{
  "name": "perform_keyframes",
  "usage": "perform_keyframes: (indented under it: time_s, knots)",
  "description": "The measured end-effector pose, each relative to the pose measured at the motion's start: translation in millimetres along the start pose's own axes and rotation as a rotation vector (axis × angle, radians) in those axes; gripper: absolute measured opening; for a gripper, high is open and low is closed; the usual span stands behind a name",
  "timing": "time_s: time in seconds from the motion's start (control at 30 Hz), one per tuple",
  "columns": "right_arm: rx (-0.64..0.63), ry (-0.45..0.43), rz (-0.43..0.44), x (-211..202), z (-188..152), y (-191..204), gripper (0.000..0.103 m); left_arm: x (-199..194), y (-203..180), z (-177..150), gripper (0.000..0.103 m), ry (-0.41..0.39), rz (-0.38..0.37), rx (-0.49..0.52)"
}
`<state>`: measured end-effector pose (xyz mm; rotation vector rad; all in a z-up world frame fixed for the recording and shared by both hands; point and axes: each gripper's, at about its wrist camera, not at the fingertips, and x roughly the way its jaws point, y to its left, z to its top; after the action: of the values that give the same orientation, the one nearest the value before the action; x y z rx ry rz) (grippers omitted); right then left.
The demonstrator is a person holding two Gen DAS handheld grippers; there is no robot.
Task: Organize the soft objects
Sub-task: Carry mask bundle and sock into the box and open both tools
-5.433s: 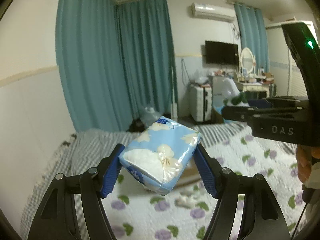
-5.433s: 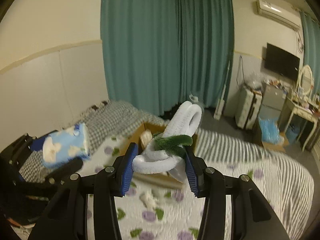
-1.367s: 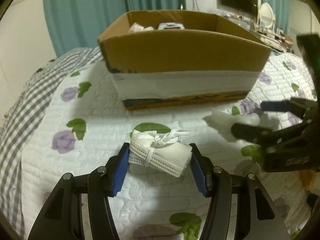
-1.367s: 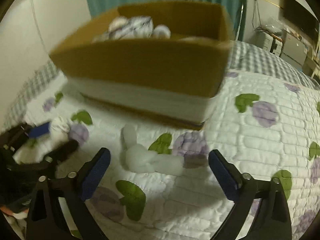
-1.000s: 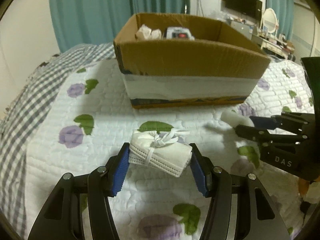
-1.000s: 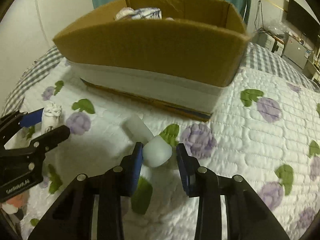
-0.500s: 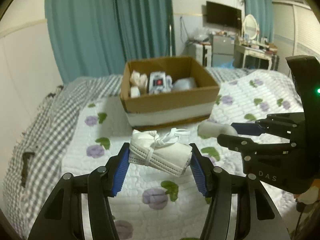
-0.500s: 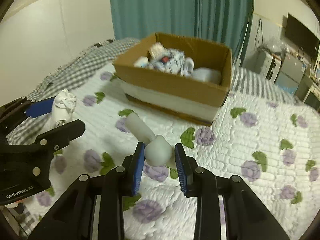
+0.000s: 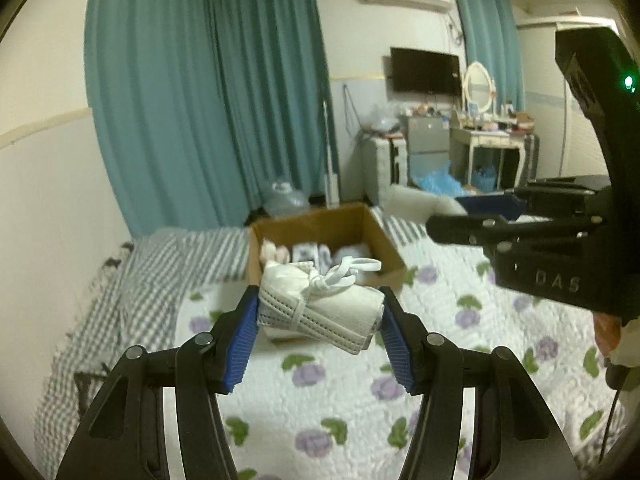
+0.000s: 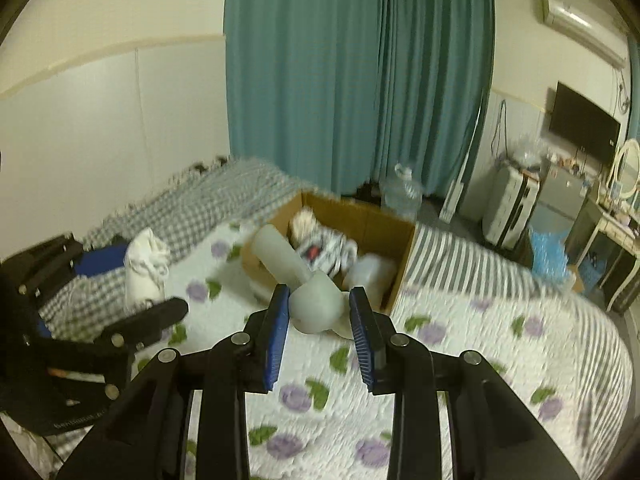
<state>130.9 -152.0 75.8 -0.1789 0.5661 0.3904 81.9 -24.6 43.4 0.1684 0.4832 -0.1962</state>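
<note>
My left gripper (image 9: 318,316) is shut on a white bundle of face masks (image 9: 320,304) tied with its straps, held high above the bed. It also shows at the left of the right wrist view (image 10: 146,268). My right gripper (image 10: 319,312) is shut on a white soft toy (image 10: 308,292) with a long limb sticking up and left; the toy's end shows in the left wrist view (image 9: 420,205). An open cardboard box (image 9: 380,240) sits on the bed ahead and below both grippers, with several soft items inside (image 10: 328,248).
The bed has a white quilt with purple flowers (image 9: 344,412) and a grey checked blanket (image 10: 224,196) toward the wall. Teal curtains (image 10: 360,80), a water jug (image 10: 404,192), a suitcase (image 10: 508,208) and a dressing table (image 9: 492,148) stand beyond the bed.
Both grippers have risen well above the bed with their loads; the box now looks smaller and lies below them. The mask bundle and the white toy were picked off the quilt.
</note>
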Motion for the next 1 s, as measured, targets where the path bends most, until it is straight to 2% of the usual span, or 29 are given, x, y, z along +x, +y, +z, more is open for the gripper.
perform_keyframes:
  time_s: [0.23,0.37,0.47,0.63,0.8,0.97,1.0]
  knots:
    - [0.007,-0.104,-0.007,3.8,70.0,-25.9,0.03,24.8,22.4,44.1,0.056,-0.056,0.02,-0.015]
    - [0.051,-0.107,0.007,35.0,98.3,-47.5,0.03,58.6,30.4,66.7,0.056,-0.075,0.04,-0.003]
    - [0.093,-0.075,0.025,70.1,107.8,-62.6,0.03,97.8,34.3,78.3,0.056,-0.051,0.025,-0.019]
    - [0.138,0.009,0.035,146.9,104.2,-80.5,0.03,166.4,36.7,80.8,0.056,0.006,0.006,-0.03]
    - [0.184,0.115,0.056,219.5,75.4,-91.3,0.03,232.6,31.5,60.3,0.056,0.118,-0.009,-0.007]
    - [0.194,0.163,0.069,259.4,51.1,-95.0,0.031,263.5,31.4,43.2,0.058,0.182,-0.026,-0.017]
    - [0.202,0.161,0.068,262.3,49.4,-97.6,0.034,265.5,31.8,42.3,0.058,0.184,-0.03,-0.022]
